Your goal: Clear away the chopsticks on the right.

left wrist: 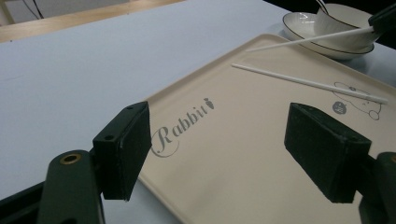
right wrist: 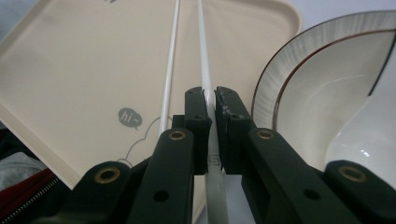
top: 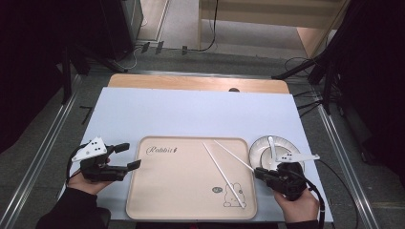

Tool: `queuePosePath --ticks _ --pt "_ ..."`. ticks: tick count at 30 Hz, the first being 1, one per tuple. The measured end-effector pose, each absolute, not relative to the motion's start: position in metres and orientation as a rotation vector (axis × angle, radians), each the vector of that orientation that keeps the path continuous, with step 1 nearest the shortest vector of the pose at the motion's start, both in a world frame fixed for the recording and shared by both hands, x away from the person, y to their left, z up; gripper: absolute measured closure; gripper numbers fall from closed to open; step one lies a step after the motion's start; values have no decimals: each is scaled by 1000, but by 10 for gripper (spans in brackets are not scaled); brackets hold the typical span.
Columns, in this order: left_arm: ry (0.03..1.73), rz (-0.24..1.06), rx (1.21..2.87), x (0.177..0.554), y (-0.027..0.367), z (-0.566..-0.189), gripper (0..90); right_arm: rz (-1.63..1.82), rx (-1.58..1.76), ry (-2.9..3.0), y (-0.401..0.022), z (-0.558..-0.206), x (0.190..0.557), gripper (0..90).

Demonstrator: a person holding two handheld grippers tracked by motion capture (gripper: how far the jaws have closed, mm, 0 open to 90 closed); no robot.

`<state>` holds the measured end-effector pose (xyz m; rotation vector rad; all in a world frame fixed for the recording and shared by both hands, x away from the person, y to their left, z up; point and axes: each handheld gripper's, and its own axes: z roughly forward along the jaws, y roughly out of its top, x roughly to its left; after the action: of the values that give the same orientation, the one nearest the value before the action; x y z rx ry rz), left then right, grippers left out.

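- Two white chopsticks were in play, and the tray [top: 157, 191] serves as the landmark for all that follows: one chopstick [top: 223, 175] lay flat on the tray's right half, running from near the rabbit drawing [top: 235, 195] at the near right corner up toward the tray's far middle.
- The right gripper [top: 259, 172] sat just off the tray's right edge, jaws closed tight on the near end of the other chopstick [top: 232, 155] — in the right gripper view the white shaft [right wrist: 205, 93] ran straight out between the pads, its long axis in line with the jaws.
- That held chopstick reached from the tray's right edge toward its far middle, seemingly raised a little above the surface; its tip stood near the far end of the loose one, the two spreading apart toward the near side.
- The right hand was plainly the nearer to both sticks; the left gripper [top: 128, 156] hovered off the tray's left edge, jaws wide apart and holding nothing, pointed across the printed "Rabbit" lettering [left wrist: 182, 125].
- Both sticks looked slim, smooth and glossy — likely to slip or pivot in a grip.
- Beyond the tray's right edge stood a white dish [top: 261, 149] with a bowl and spoon [top: 271, 145] on it, touching nothing held.
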<state>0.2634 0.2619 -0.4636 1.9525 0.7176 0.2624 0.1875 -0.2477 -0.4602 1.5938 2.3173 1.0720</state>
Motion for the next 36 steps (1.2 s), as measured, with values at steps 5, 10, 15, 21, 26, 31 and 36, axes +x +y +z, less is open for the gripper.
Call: queuePosePath --ticks 5,10,15,21,26,31,36 --pt "717 262 1954 263 261 -464 230 1015 1598 2317 -237 -472 186 849" --pt "722 264 1952 264 262 -464 230 979 1654 2312 -225 -491 181 848" --pt "715 262 1956 264 261 -464 231 952 1665 2321 -213 -505 177 845" --pt "713 261 1955 264 261 -463 230 948 1680 2330 -203 -517 177 842" --pt "712 260 1954 264 261 -464 230 969 1706 2331 -200 -523 180 840" --pt "710 259 1956 264 261 -464 230 984 1715 2325 -202 -525 182 808" --pt "710 259 1957 264 261 -464 231 997 1708 2320 -201 -521 182 717"
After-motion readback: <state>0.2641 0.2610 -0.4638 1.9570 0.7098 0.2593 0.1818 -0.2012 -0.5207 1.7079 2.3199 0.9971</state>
